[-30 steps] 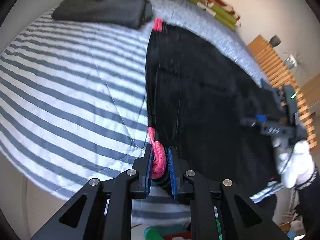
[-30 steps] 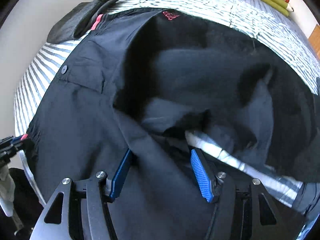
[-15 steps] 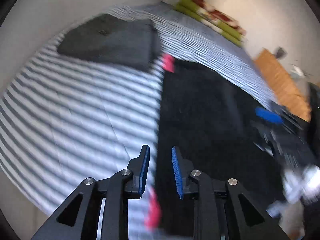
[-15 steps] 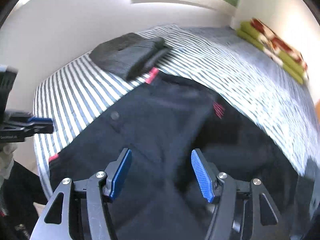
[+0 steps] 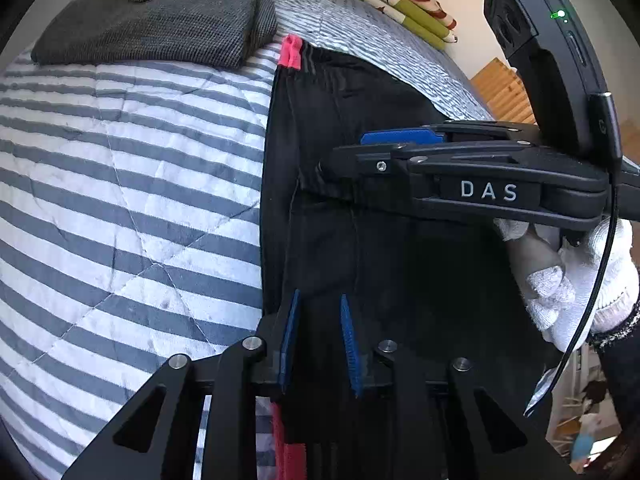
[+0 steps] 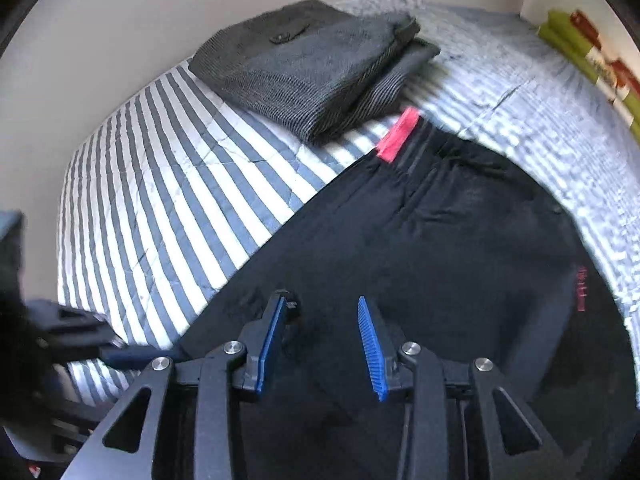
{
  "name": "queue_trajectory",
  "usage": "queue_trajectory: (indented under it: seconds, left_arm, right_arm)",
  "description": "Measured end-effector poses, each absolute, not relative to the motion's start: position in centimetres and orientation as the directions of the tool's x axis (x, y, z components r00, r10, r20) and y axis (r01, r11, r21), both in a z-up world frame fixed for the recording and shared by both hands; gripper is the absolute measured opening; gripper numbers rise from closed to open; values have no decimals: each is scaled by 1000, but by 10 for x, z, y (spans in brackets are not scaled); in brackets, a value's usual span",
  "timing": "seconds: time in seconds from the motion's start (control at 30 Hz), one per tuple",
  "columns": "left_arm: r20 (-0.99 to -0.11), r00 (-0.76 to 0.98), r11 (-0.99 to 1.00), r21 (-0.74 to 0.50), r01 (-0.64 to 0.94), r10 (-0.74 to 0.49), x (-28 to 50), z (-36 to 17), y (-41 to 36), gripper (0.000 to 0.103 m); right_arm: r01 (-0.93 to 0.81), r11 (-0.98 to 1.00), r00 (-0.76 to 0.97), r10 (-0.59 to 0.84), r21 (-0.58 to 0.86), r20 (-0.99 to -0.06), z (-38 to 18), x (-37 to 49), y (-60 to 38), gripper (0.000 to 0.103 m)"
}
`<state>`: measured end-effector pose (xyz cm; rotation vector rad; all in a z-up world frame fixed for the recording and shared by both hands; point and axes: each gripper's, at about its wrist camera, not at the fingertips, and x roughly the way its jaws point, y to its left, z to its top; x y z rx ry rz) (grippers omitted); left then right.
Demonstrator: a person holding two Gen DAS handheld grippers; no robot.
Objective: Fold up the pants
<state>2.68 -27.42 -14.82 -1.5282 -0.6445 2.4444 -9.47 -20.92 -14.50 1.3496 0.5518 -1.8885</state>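
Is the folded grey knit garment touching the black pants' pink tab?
Apart. The left wrist view shows striped quilt between the folded grey knit garment and the pink tab on the black pants.

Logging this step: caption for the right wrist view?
Open right tool over black pants laid on striped bedspread, grey folded garment beyond.

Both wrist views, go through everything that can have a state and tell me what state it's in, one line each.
black pants: laid flat on the bed, not held.
grey garment: folded, lying beyond the pants.
striped bedspread: spread out, lightly creased.
left gripper: jaws open, empty, above the pants edge.
right gripper: jaws open, empty, above the pants.
green indicator light: lit.
gloved hand: wrapped around the right gripper's handle.
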Motion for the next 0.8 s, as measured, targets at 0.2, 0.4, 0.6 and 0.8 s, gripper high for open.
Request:
queue_trajectory:
  seconds: [0.2,0.4,0.6,0.8]
  left_arm:
    - [-816,-457,-907,-418,45,354,34,-144,-273,20]
    - [-818,-453,-909,-416,41,354,30,-148,-279,20]
    - [-805,-448,-886,-459,56,389,26,-151,-285,20]
    - [-819,-447,-904,-424,51,359,25,-150,-281,20]
  right_arm:
    - [809,-587,-201,-293,9,-935,-149,-82,-221,34]
    - [850,-515,-256,-228,-106,-940,-155,-58,-228,30]
    - [856,-509,-243,-244,-89,-939,-156,-56,-230,19]
    - [826,-563,-170,-296,29,-940,-143,-76,-218,3]
